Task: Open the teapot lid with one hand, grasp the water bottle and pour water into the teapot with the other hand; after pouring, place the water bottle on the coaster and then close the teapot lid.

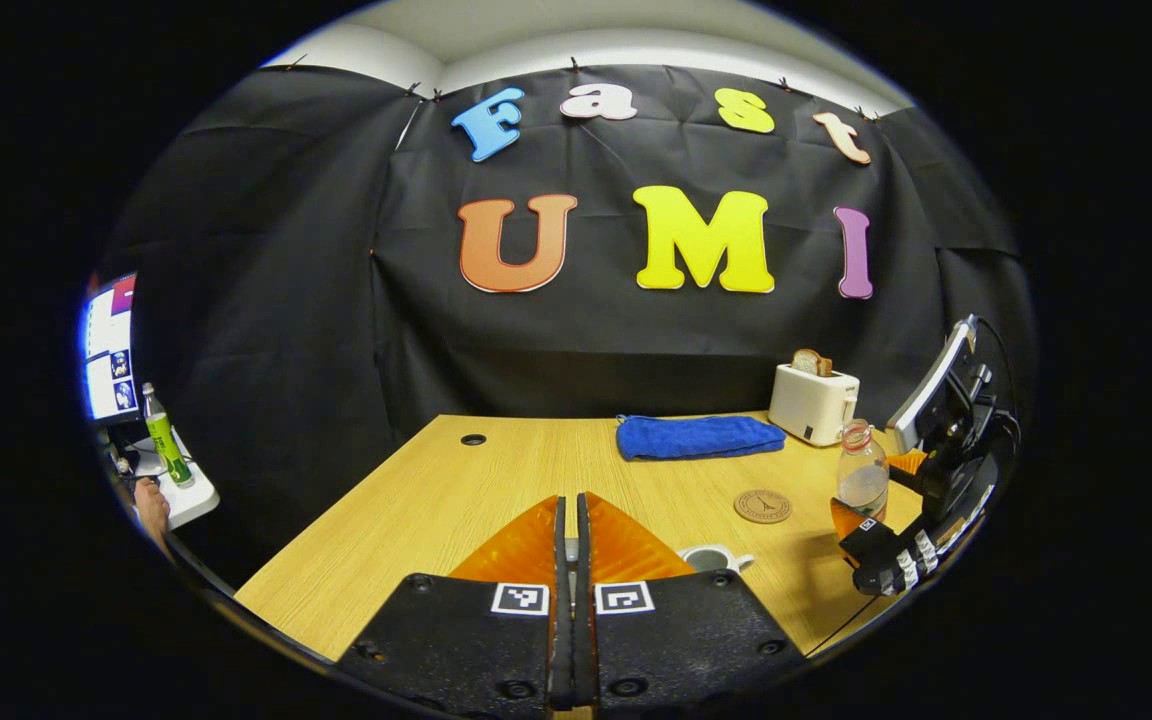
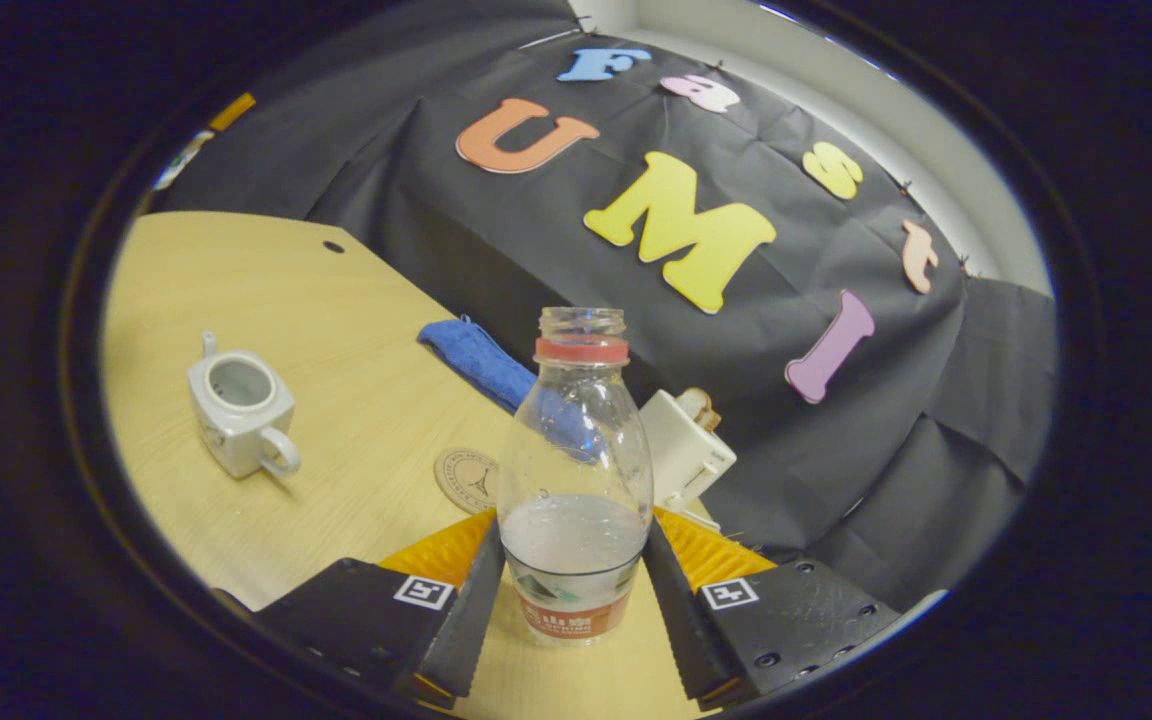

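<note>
Judging by the bench (image 2: pixel 236 290), the teapot (image 2: pixel 236 412) is seen lidless, the water bottle (image 2: pixel 576 470) is pinched by the right tongs (image 2: pixel 573 575) near the coaster (image 2: pixel 466 480), the left tongs (image 1: pixel 572 540) are pressed together, and pouring, placing and closing are left.

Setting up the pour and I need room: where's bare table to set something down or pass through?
Free: the left of the table, from the teapot out to the hole; also the strip between teapot and coaster. Crowded: far right, where blue towel, toaster and the water bottle in the right gripper cluster.
</note>
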`<state>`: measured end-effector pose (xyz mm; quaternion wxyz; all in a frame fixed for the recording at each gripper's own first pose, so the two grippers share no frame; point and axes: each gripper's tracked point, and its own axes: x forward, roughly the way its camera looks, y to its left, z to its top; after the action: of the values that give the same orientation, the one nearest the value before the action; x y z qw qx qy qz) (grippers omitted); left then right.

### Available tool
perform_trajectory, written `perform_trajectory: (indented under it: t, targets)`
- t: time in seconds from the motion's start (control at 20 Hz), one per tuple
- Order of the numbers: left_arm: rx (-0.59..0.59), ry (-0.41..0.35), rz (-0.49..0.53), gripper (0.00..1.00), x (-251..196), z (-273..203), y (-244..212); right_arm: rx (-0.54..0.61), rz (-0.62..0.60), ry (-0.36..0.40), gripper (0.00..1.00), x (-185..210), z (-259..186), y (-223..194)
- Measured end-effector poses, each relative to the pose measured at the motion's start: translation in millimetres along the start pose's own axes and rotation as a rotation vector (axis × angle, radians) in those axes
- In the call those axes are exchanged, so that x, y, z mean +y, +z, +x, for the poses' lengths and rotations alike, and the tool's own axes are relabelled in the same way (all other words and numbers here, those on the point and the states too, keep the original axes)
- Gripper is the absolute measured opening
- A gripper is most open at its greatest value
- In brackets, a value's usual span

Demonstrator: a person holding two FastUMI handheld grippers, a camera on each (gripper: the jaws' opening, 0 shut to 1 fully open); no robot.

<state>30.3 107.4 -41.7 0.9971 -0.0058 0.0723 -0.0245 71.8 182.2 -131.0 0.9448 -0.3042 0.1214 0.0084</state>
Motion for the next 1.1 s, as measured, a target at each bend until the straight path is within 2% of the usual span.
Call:
perform_trajectory:
  t: [0.25, 0.5, 0.75, 1.0, 1.1]
  targets:
    - [0.007, 0.002, 0.015, 0.03, 2.0, 1.0, 0.4, -0.069, -0.268, -0.083, 0.76, 1.0, 0.7, 17.6]
    - [0.003, 0.004, 0.007, 0.03, 6.8, -0.5, 1.1, -0.074, -0.457, -0.086, 0.75, 17.6, 9.6, 13.9]
    - [0.005, 0.004, 0.011, 0.03, 9.0, -0.2, -0.3, -0.139, -0.698, -0.109, 0.75, 31.7, 12.9, 22.7]
    - [0.008, 0.001, 0.018, 0.03, 9.2, 1.6, -1.7, -0.202, -0.854, -0.121, 0.77, 44.1, 6.9, 31.6]
    - [0.009, 0.01, 0.026, 0.03, 10.7, 1.9, -1.3, -0.215, -0.924, -0.137, 0.74, 45.8, 2.9, 35.0]
